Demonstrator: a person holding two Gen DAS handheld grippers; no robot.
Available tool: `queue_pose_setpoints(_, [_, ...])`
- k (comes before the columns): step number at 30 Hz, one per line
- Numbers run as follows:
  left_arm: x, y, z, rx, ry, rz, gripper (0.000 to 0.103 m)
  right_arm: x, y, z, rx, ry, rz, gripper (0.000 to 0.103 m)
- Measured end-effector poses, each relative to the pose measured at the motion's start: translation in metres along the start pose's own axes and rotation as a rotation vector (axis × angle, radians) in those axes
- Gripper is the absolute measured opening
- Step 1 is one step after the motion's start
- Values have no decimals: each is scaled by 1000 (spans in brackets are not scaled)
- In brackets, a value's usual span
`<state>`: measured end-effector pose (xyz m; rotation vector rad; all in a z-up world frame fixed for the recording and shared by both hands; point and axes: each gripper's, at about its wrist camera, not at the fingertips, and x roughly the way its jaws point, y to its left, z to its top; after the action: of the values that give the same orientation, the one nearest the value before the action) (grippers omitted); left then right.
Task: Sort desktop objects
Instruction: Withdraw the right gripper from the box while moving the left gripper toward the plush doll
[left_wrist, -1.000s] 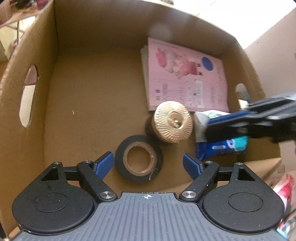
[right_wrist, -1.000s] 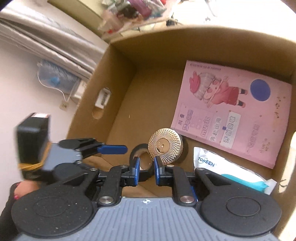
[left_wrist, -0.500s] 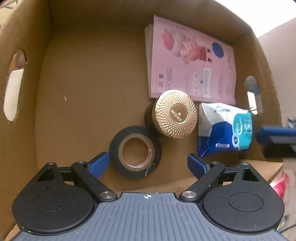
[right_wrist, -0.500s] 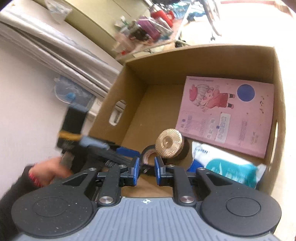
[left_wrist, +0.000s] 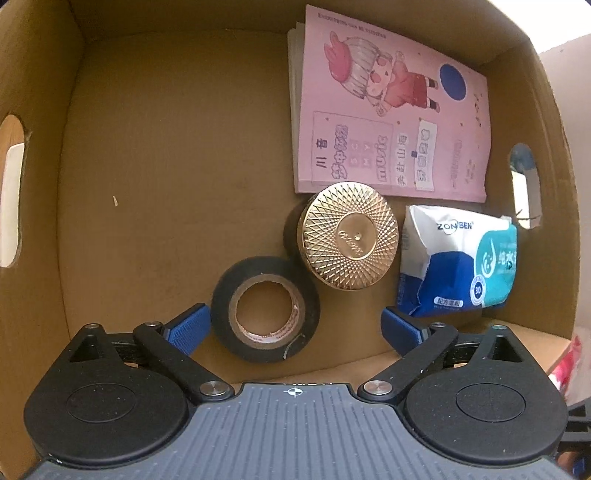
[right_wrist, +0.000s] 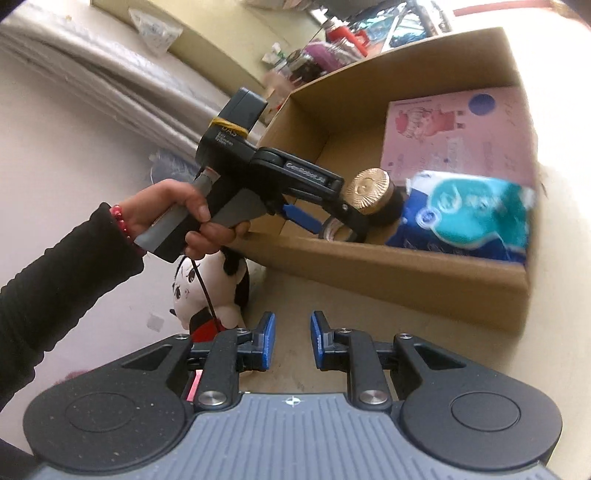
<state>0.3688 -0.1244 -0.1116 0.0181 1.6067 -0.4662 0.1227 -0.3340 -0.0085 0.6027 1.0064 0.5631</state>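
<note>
Hiding behind gold lid (left_wrist: 351, 236): dark jar body.

Blk tape (left_wrist: 265, 309); gold-lattice lid (left_wrist: 351, 236); pink booklet (left_wrist: 391, 125)

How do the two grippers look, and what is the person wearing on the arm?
Each gripper is black with blue ribbed pads and a grey ribbed base. The left gripper has a grey handle, white lettering, a yellow band around its top block, and a thin dark cable. The right gripper looks alike. The sleeve is black, with a red bead bracelet.
</note>
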Motion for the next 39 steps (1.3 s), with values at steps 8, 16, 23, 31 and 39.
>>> queue_pose_setpoints(8, [8, -23, -12, 76, 32, -16, 99, -12, -22, -15, 90, -49, 13, 23])
queue_pose_setpoints(16, [1, -33, -25, 72, -5, -22, 99, -19, -25, -26, 110, -79, 0, 23])
queue_pose_setpoints(23, [-47, -23, -53, 16, -157, -74, 99, -32, -20, -36, 121, -140, 1, 23])
queue_pose_setpoints(31, [-130, -43, -113, 29, -493, -159, 100, -64, -3, -47, 86, -285, -74, 46])
queue_pose_setpoints(39, [-171, -17, -246, -149, -799, -143, 103, -73, 7, -52, 11, -273, -142, 63])
